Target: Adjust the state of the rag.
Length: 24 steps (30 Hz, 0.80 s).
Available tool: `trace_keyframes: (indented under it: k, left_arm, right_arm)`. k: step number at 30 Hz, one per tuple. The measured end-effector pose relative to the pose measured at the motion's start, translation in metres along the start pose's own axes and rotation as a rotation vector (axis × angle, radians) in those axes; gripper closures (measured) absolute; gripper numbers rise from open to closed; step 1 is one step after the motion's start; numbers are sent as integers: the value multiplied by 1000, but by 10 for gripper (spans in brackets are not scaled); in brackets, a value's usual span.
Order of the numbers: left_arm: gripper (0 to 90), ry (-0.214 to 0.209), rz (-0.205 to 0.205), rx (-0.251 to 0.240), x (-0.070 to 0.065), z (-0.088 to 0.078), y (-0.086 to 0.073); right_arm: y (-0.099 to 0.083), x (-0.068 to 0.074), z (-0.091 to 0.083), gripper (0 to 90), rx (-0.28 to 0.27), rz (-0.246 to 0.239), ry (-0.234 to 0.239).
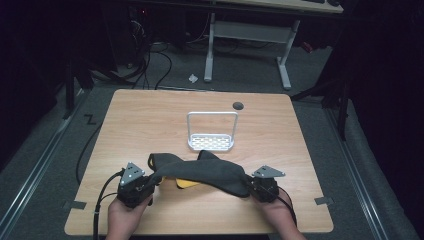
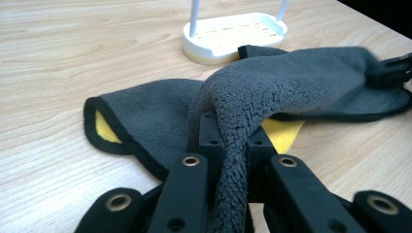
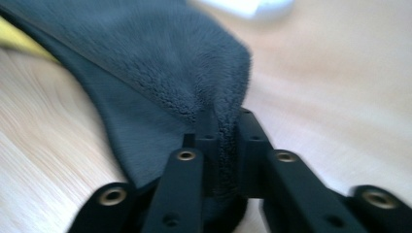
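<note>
Woodgrain table (image 1: 150, 115), fuzzy grey cloth (image 1: 210, 172)

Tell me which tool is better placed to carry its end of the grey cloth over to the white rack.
Left, probably. The left tool grips the grey fleece cloth with yellow lining, whose loose corner already reaches toward the white wire-handled rack. The right tool grips the far end, equally shut.

The cloth (image 2: 291, 82) is a fluffy, matt grey fleece with a smoother stitched hem and a yellow underside. The counter (image 1: 145, 120) is pale wood-grain laminate, smooth with a faint sheen. The rack (image 1: 211, 142) at 12 o'clock looks like glossy white plastic with slim metal-looking posts.
</note>
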<state>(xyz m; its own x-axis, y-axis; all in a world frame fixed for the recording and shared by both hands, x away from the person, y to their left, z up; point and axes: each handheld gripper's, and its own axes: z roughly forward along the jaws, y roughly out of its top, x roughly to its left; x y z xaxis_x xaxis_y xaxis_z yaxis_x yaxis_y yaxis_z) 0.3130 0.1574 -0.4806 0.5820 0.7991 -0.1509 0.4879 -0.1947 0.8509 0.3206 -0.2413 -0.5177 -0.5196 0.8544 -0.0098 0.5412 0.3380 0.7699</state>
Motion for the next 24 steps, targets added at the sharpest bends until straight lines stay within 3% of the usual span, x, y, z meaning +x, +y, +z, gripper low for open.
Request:
trace_keyframes:
  k: [1, 2, 5, 7, 10, 12, 14, 17, 18, 20, 24]
  left_arm:
    - [824, 2, 8, -9, -1, -4, 2]
    - [824, 1, 14, -22, -3, -9, 5]
    - [823, -19, 37, -86, -14, -30, 18]
    - [823, -26, 56, -120, -22, -43, 27]
    - [818, -38, 80, -148, -32, -58, 39]
    - [810, -31, 83, -139, -30, -56, 46]
    - [801, -35, 49, -111, -17, -39, 50]
    - [800, -22, 5, -15, 10, 0, 50]
    - [798, 5, -7, 39, 23, 19, 47]
    - [795, 13, -39, 113, 40, 46, 40]
    - [790, 67, -30, 235, 56, 84, 24]
  right_arm:
    - [7, 4, -18, 845, -78, -14, -22]
    - [7, 4, -18, 845, -78, -14, -22]
    - [16, 8, -52, 843, -199, -39, -58]
    - [22, 7, -72, 841, -264, -26, -61]
    - [28, 6, -93, 837, -333, -18, -66]
    - [32, 5, -97, 835, -351, -22, -72]
    - [39, -1, -87, 833, -335, -17, -74]
    - [50, -16, -57, 833, -264, 1, -69]
    - [53, -21, -43, 832, -230, 14, -69]
    - [57, -31, -9, 831, -146, 27, -73]
    - [56, -39, 40, 832, -23, 27, -82]
